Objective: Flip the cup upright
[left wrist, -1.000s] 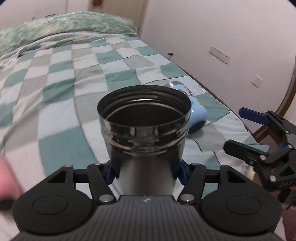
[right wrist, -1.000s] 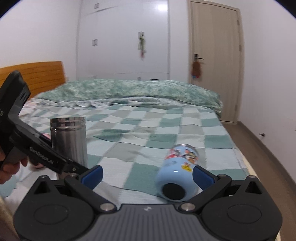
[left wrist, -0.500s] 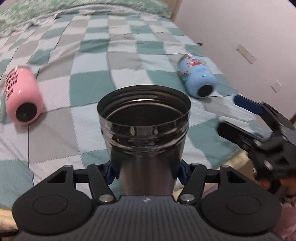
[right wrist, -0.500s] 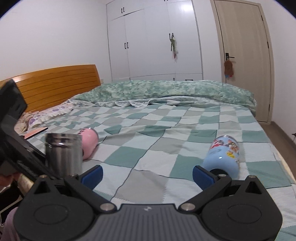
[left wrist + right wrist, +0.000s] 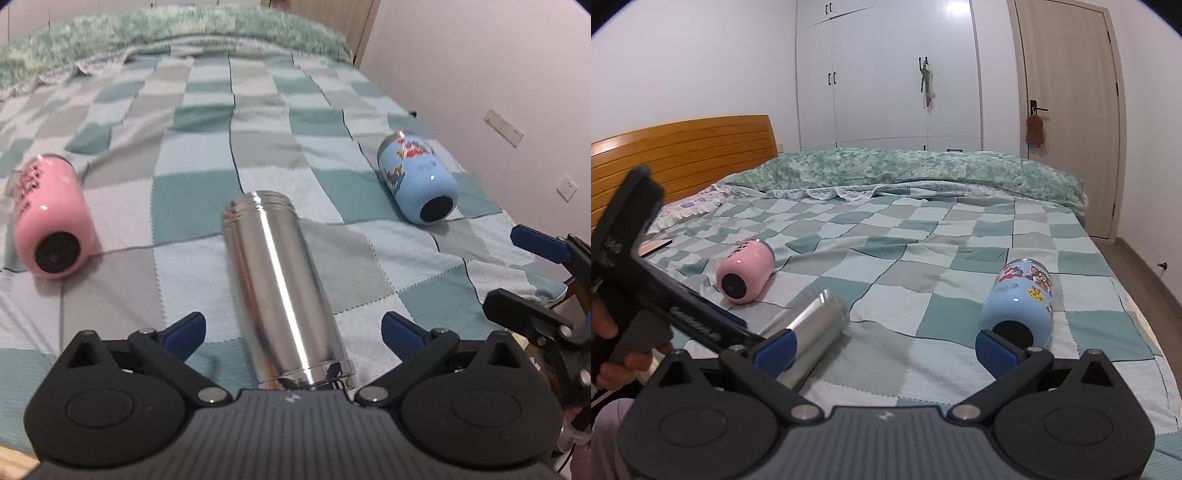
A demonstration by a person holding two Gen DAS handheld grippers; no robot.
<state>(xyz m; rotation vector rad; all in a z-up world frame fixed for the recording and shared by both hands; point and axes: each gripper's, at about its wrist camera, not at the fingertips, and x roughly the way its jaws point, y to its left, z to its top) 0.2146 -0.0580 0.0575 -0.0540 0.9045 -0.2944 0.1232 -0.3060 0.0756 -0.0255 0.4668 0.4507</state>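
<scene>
A steel cup (image 5: 280,291) lies on its side on the checked bedspread, its open mouth away from me; it also shows in the right wrist view (image 5: 816,328). My left gripper (image 5: 293,328) is open, its blue pads on either side of the cup without touching it. A pink cup (image 5: 50,218) lies on its side at the left and a blue cartoon cup (image 5: 417,177) lies on its side at the right. My right gripper (image 5: 884,345) is open and empty, near the bed's front edge, with the blue cup (image 5: 1021,306) just beyond its right finger.
The bed's right edge drops to the floor beside a wall (image 5: 498,74). A folded green quilt (image 5: 905,170) lies across the far end. The wooden headboard (image 5: 683,147) is at the left. A door (image 5: 1067,110) and wardrobe stand behind.
The left gripper was shut on the steel cup and held it upright. It has opened, and the cup now lies on its side on the bedspread between the fingers.
</scene>
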